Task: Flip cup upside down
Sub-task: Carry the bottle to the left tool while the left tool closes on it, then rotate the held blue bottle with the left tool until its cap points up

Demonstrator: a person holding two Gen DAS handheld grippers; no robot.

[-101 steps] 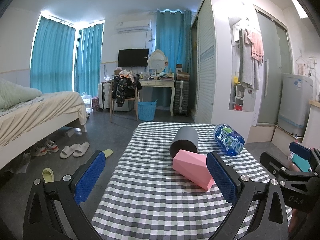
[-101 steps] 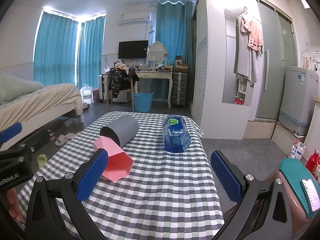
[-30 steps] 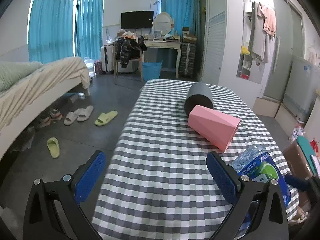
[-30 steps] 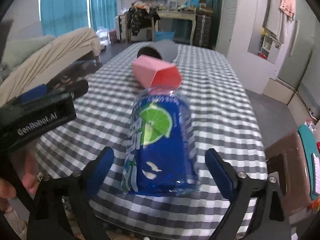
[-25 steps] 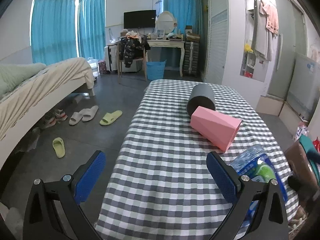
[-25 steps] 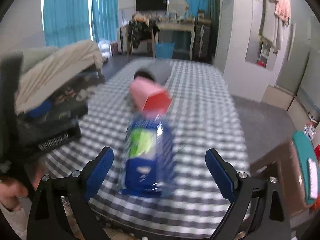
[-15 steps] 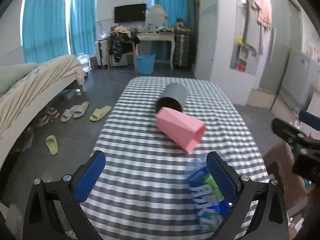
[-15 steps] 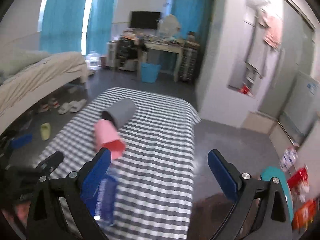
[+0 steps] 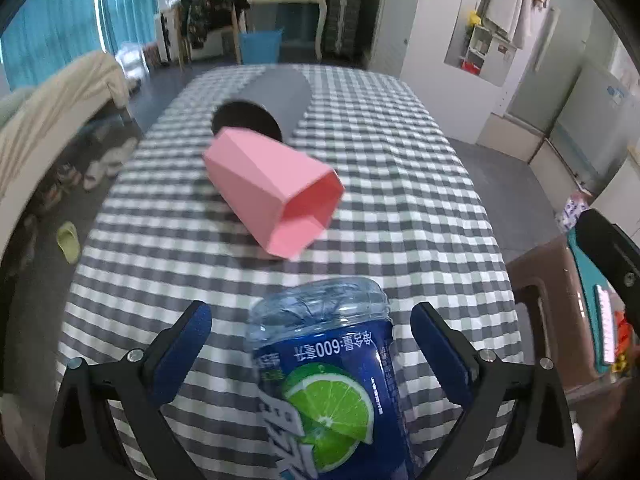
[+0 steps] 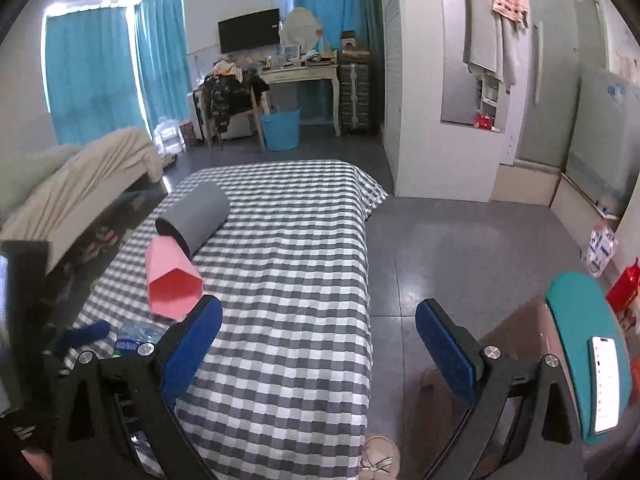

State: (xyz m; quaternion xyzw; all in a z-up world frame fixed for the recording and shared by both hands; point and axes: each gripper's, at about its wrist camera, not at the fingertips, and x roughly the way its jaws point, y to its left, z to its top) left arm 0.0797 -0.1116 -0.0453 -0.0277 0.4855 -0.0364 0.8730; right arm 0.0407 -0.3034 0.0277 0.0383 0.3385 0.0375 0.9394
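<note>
Near table edge (image 9: 460, 184), bottle (image 9: 332, 380) (lying) between left gripper (image 9: 310, 340)

The bottle (image 9: 332, 384) lay between the spread fingers of the left gripper (image 9: 310, 344), a gap showing on each side of it, and blocked the straight path forward. Beyond its base, a strip of bare cloth (image 9: 400, 200) separated it from the pink cup (image 9: 276, 188). The grey cup (image 9: 272, 96) lay just behind the pink cup, closing off approach from the far side. The cloth to the right of both cups was free to the table edge. The right gripper (image 10: 318, 338) stood wide apart over the right edge (image 10: 366, 264), with open floor (image 10: 460, 248) ahead
</note>
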